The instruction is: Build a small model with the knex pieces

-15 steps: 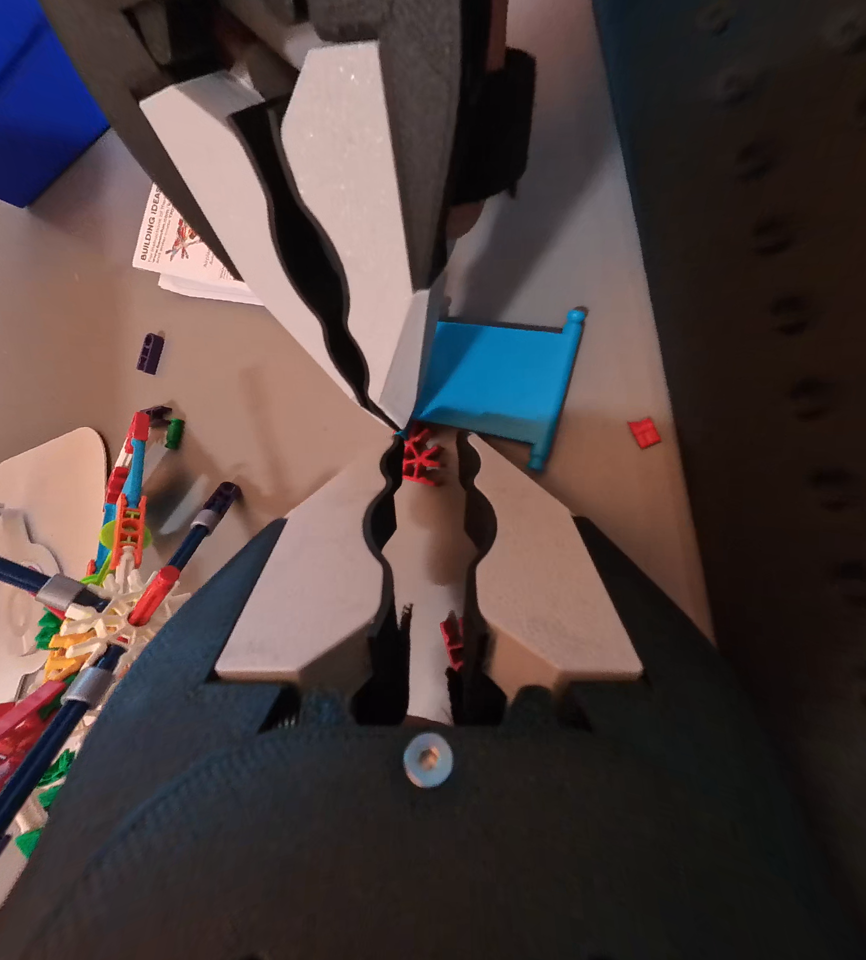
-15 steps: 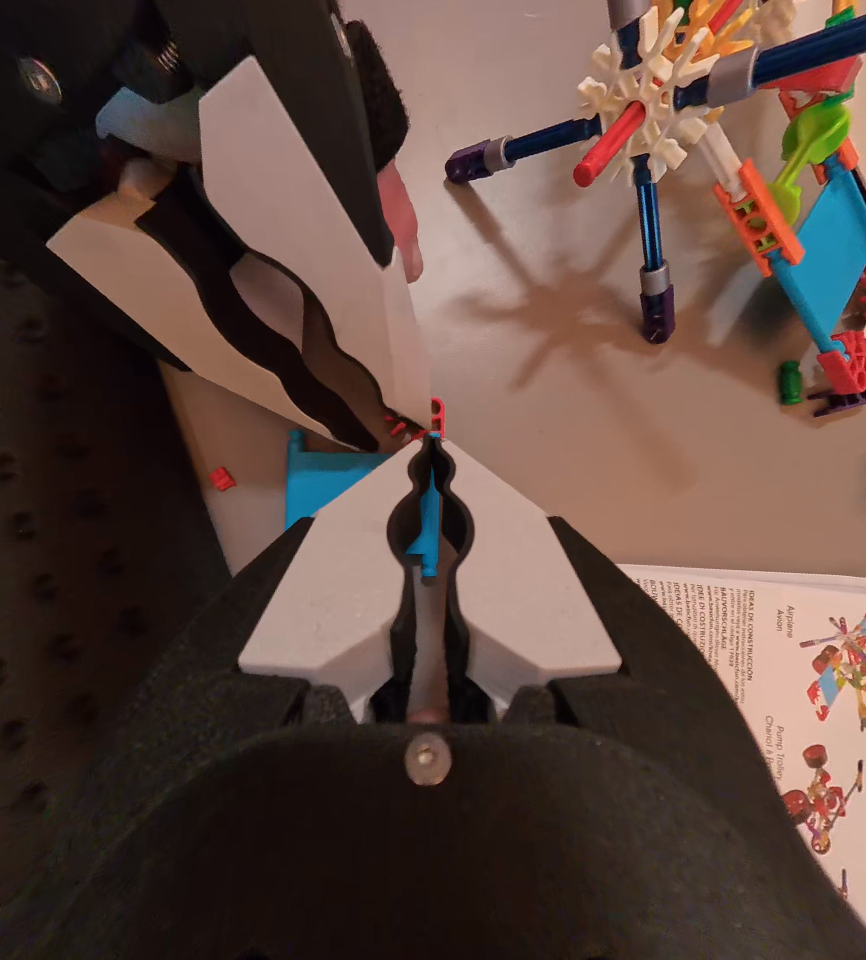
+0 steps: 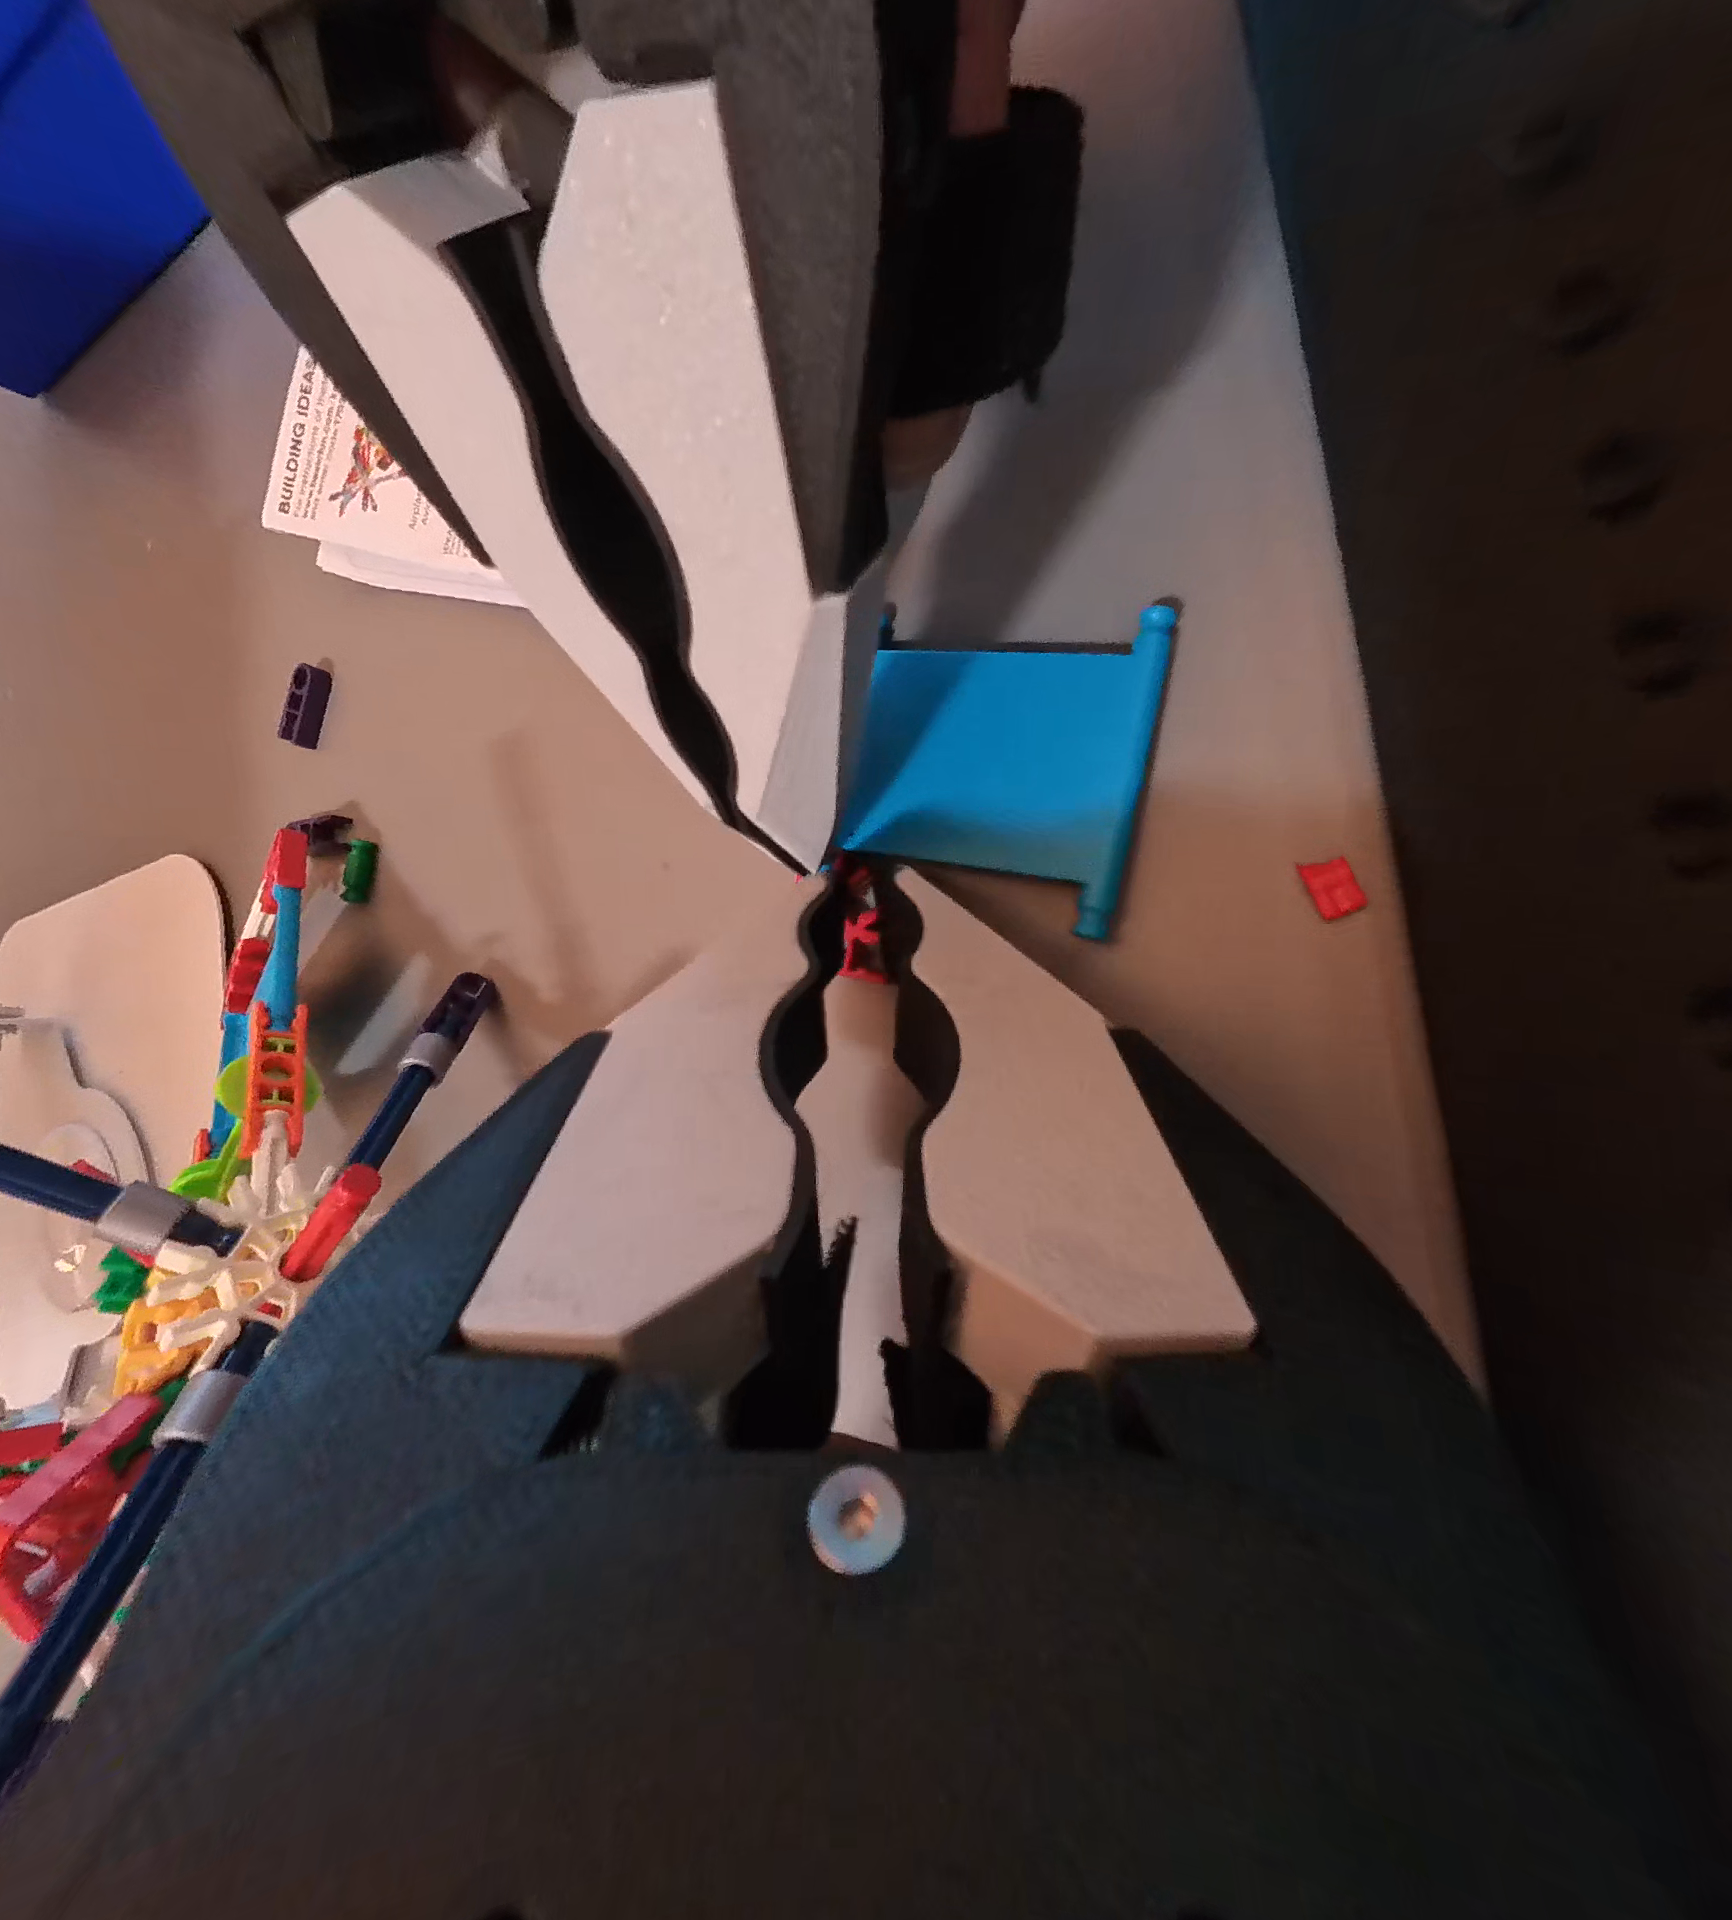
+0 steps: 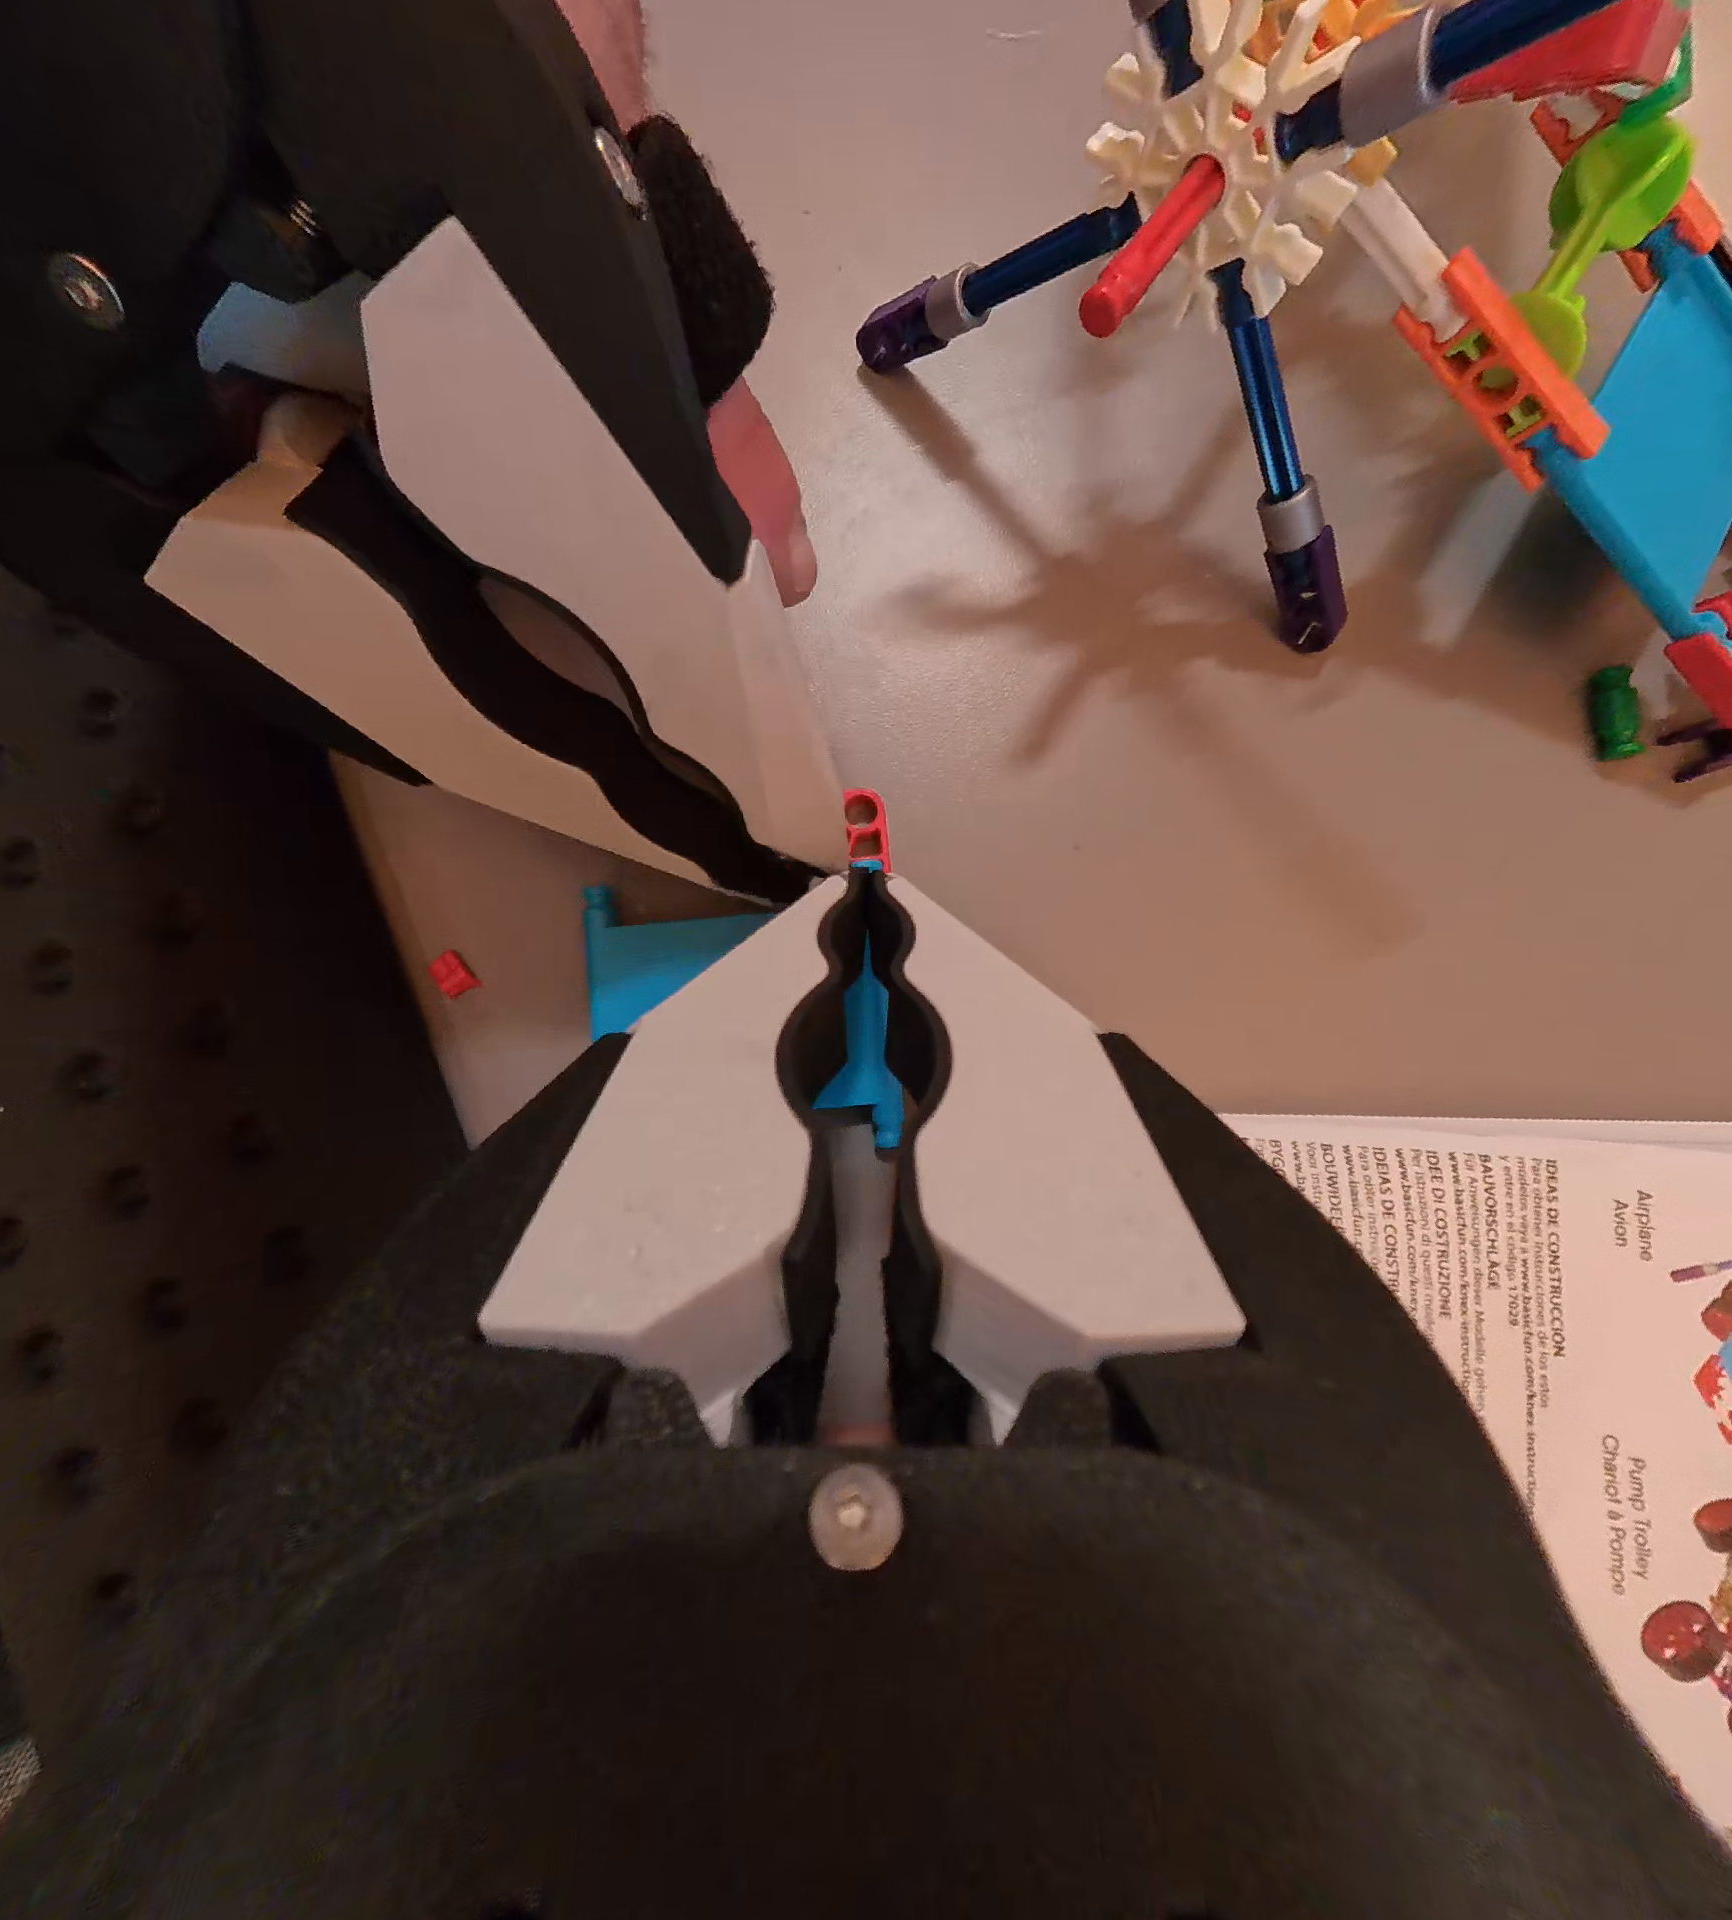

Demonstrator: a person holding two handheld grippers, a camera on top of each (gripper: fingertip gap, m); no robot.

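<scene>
On the grey table (image 4: 1101, 883), toy parts

perhaps a lab: perforated bench panel (image 3: 1620, 727), toy construction model (image 4: 1464, 260).

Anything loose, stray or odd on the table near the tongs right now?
One small red connector piece lies alone by the table's edge beside the dark perforated panel, apart from the blue panel the right tongs grip. A purple connector and green piece also sit loose. Nothing looks broken.
</scene>
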